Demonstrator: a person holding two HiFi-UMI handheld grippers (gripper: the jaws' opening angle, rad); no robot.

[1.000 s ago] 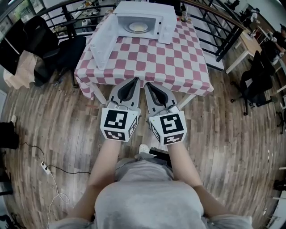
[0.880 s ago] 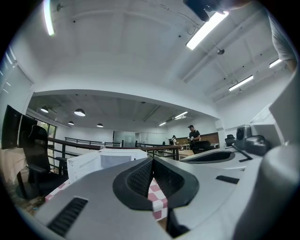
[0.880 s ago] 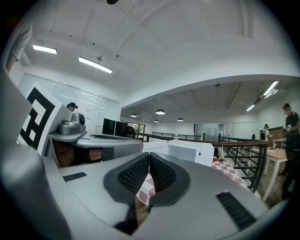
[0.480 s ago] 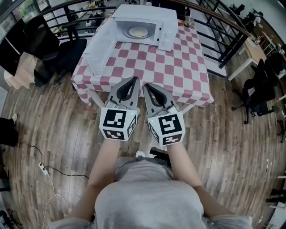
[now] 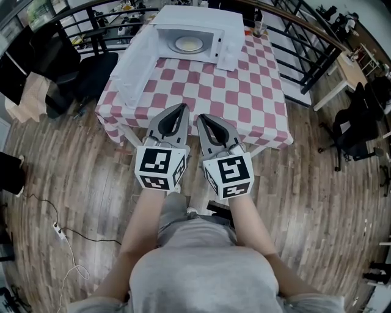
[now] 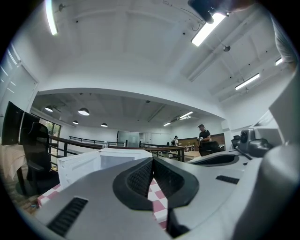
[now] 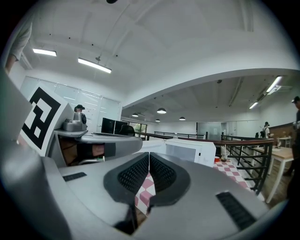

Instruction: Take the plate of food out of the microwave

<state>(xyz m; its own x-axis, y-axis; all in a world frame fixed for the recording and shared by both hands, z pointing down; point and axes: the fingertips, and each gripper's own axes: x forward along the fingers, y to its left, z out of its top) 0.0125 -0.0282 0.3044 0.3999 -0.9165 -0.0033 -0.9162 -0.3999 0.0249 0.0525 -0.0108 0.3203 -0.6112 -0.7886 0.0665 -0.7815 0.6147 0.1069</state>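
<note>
While left gripper [image 6: 153,160], right gripper [image 7: 149,155] are closed, head view alone shows, seemingly, plate [image 5: 188,43].

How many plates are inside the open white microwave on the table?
1: a round pale plate in the middle of the open cavity of the white microwave; its corners may hide more.

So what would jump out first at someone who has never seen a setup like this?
First, the two grey grippers with black-and-white marker cubes, the left gripper and the right gripper. They are held side by side in the middle of the head view, jaws shut and empty. Beyond them is a red-and-white checked table, and at its far end a white microwave with its door swung open, showing a pale round plate inside.
</note>
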